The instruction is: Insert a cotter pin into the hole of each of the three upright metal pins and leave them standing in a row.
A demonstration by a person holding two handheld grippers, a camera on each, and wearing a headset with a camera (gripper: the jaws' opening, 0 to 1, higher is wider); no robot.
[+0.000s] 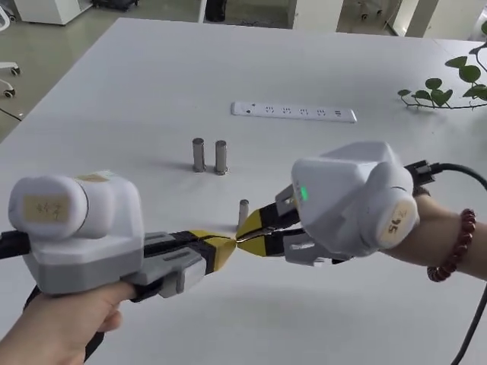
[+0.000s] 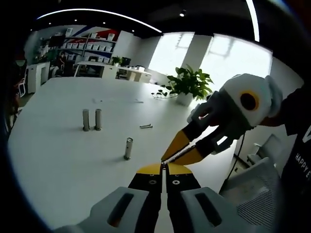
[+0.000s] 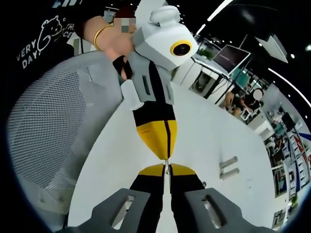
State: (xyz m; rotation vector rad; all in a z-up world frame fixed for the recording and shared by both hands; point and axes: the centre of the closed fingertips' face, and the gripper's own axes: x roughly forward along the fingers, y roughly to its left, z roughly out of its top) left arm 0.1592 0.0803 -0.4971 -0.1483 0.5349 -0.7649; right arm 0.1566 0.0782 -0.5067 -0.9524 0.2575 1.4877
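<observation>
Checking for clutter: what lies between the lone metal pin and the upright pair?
Bare tabletop separates the lone pin from the pair, clear in the head view.

Thin cotter pin [image 1: 242,242] nipped between left gripper [image 1: 230,245] and right gripper [image 1: 248,236] tips; near pin [image 1: 243,211] upright just beyond, pin pair [image 1: 210,156] upright farther off.
</observation>
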